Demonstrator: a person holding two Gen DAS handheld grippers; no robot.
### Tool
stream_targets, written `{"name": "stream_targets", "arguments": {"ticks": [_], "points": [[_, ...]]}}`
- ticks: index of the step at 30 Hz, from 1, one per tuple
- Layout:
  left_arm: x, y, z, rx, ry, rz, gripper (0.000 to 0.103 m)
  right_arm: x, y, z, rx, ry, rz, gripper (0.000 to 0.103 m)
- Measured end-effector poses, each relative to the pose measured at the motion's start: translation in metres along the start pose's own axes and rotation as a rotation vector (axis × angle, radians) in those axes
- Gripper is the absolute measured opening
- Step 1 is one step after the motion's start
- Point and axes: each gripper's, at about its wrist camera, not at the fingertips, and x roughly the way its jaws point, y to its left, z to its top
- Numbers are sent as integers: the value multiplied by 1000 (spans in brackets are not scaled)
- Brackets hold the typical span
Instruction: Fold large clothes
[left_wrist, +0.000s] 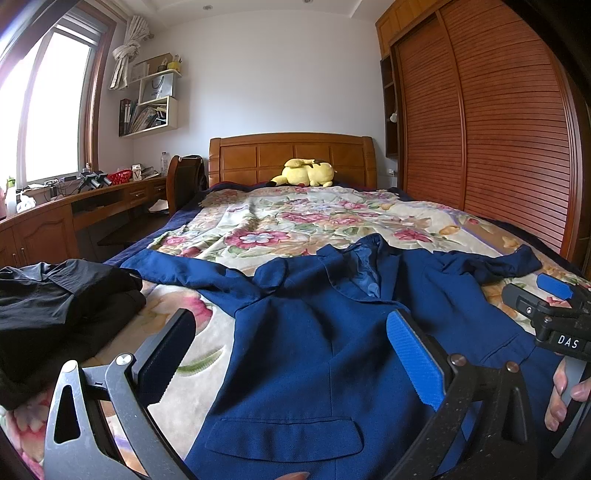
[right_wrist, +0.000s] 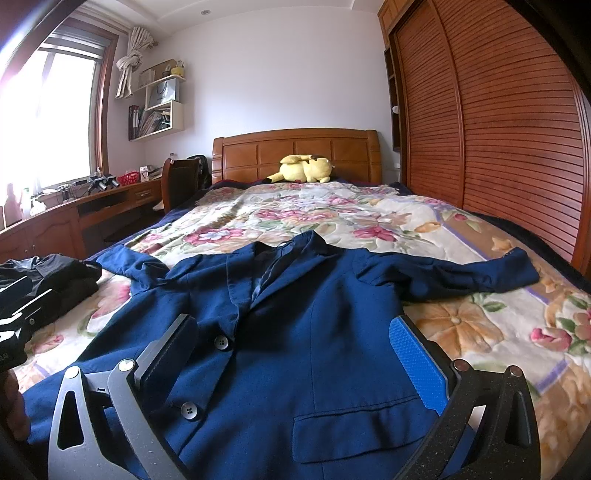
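A navy blue suit jacket (left_wrist: 314, 350) lies front up on the floral bedspread (left_wrist: 280, 218), collar toward the headboard, sleeves spread to both sides. It also shows in the right wrist view (right_wrist: 295, 314) with two dark buttons. My left gripper (left_wrist: 291, 354) is open and empty, held above the jacket's left front near a flap pocket. My right gripper (right_wrist: 295, 350) is open and empty above the jacket's right front. The right gripper also shows at the right edge of the left wrist view (left_wrist: 554, 306).
A pile of black clothes (left_wrist: 55, 306) lies at the bed's left edge. A yellow plush toy (left_wrist: 304, 172) rests by the wooden headboard (left_wrist: 291, 155). A wooden desk (left_wrist: 74, 206) and chair (left_wrist: 184, 181) stand left; a slatted wardrobe (left_wrist: 480, 129) stands right.
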Motion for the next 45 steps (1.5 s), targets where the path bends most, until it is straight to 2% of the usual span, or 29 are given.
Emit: {"name": "stream_targets", "arguments": {"ticks": [36, 45], "points": [[-2, -1, 1, -3, -5, -3, 103, 2, -1, 1, 0, 3, 6, 103], [4, 5, 15, 12, 37, -17, 103, 4, 3, 3, 3, 7, 49, 103]]}}
